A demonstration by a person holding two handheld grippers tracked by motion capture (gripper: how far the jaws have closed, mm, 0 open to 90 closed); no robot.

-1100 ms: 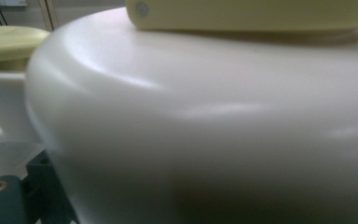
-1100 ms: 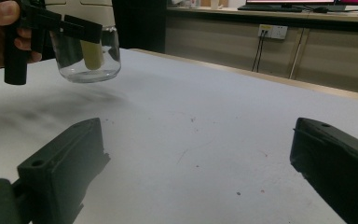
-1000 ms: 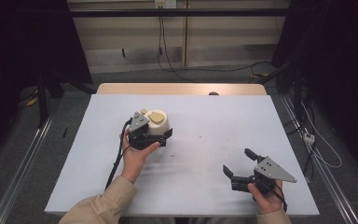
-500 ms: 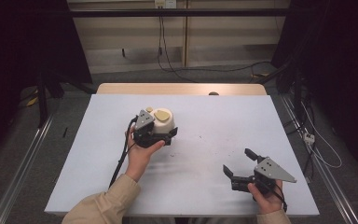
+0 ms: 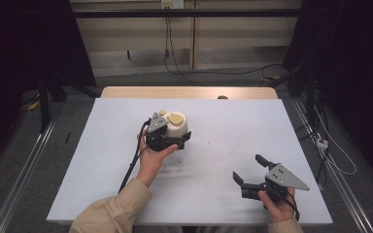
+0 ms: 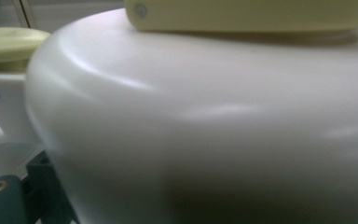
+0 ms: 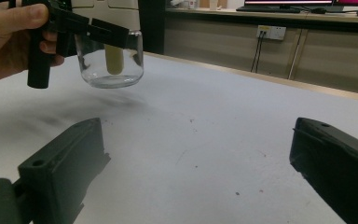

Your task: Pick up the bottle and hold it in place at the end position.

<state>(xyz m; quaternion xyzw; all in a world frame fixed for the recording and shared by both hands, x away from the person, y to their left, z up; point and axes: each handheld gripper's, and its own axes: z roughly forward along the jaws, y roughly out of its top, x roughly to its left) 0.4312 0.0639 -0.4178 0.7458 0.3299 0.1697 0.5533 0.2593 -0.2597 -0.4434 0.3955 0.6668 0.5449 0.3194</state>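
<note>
Jar (image 5: pixel 176 125) carried right by left hand-held gripper (image 5: pixel 167 140), clamped on it; right hand-held gripper (image 5: pixel 250 169) apart.

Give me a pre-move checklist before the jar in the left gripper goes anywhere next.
1. Left gripper clamped on the jar: ok, its black fingers cross the glass just under the white lid.
2. Jar off the table: ok, the right gripper view shows a gap and shadow beneath it.
3. Jar upright: ok, roughly.
4. Lid seated tight: cannot tell.
5. Right gripper clear of the jar: ok, open and well apart from it.
6. Landing space: ok, bare table between the grippers.
</note>
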